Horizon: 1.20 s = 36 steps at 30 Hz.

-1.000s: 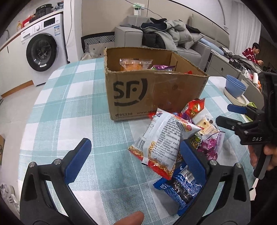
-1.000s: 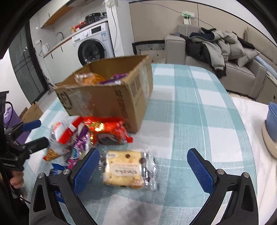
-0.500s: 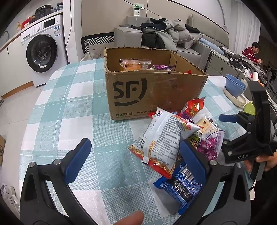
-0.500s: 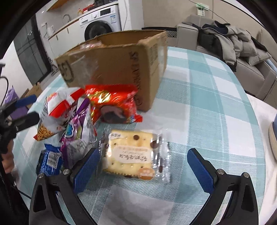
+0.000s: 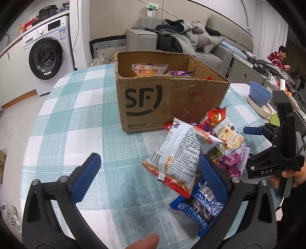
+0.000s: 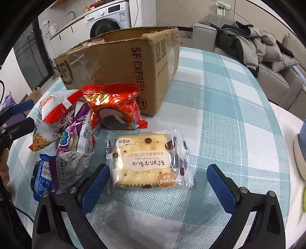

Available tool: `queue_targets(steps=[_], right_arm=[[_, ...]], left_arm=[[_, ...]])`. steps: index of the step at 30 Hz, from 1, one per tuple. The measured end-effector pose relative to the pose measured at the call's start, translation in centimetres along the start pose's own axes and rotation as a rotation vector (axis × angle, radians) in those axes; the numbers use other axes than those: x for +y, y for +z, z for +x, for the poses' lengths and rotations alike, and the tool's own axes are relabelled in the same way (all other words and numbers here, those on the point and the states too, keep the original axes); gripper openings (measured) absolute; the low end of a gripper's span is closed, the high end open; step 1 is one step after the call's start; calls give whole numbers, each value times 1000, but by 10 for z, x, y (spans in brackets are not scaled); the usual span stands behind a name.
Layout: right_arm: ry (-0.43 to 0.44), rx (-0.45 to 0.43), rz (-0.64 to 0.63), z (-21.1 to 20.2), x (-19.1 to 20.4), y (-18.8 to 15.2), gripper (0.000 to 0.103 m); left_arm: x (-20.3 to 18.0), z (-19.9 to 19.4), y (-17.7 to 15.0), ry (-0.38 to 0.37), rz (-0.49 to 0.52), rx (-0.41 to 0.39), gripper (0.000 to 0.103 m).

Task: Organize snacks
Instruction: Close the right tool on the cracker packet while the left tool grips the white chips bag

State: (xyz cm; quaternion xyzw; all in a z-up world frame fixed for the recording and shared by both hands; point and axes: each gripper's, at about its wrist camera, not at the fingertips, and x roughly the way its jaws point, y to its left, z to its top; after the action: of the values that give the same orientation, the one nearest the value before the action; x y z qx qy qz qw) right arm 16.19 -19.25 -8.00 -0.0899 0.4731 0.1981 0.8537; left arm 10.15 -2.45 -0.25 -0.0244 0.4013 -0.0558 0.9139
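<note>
Cardboard box (image 5: 172, 99) is partly filled; five packets are left on the surface (image 6: 220, 107). The biscuit packet (image 6: 147, 162) is framed by the wide-open, empty right claw (image 6: 158, 183); the left claw (image 5: 151, 170) is open, empty.

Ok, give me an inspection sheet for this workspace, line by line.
Surface: teal checked tablecloth.
Job's things: open cardboard box already holding snacks; loose pile beside it, with cracker pack, red packet, noodle bag, purple packet, blue packet.
Clutter: stacked blue bowls.
Grippers: left tongs open, empty; right tongs open, straddling the cracker pack.
Cables: wall cable.
Surroundings: washing machine, sofa with coats, seated person.
</note>
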Motion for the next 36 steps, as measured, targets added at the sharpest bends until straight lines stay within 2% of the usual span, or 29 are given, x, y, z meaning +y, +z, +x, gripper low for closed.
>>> queue_targets(steps=[3, 5, 14, 18, 21, 22, 24, 28, 36], right_arm=[[11, 10, -19, 3, 6, -1, 103], [-12, 8, -32, 6, 10, -1, 103], [-10, -11, -10, 8, 7, 0, 102], [-12, -24, -8, 7, 5, 2, 88], [-8, -27, -11, 4, 4, 1, 85], [-15, -29, -17, 3, 5, 1, 79], [-14, -34, -20, 2, 5, 1, 73], [1, -38, -16, -1, 3, 0, 66], [13, -49, -31, -10, 6, -2, 65]], left_arm=[[0, 1, -1, 0, -1, 5, 102], [0, 2, -1, 0, -1, 7, 102], [3, 6, -2, -6, -8, 11, 102], [3, 6, -3, -7, -7, 12, 102], [2, 7, -3, -7, -8, 13, 102], [2, 7, -3, -7, -7, 14, 102], [2, 7, -4, -6, -7, 14, 102], [2, 7, -4, -7, -8, 15, 102], [2, 7, -4, -10, -10, 17, 102]])
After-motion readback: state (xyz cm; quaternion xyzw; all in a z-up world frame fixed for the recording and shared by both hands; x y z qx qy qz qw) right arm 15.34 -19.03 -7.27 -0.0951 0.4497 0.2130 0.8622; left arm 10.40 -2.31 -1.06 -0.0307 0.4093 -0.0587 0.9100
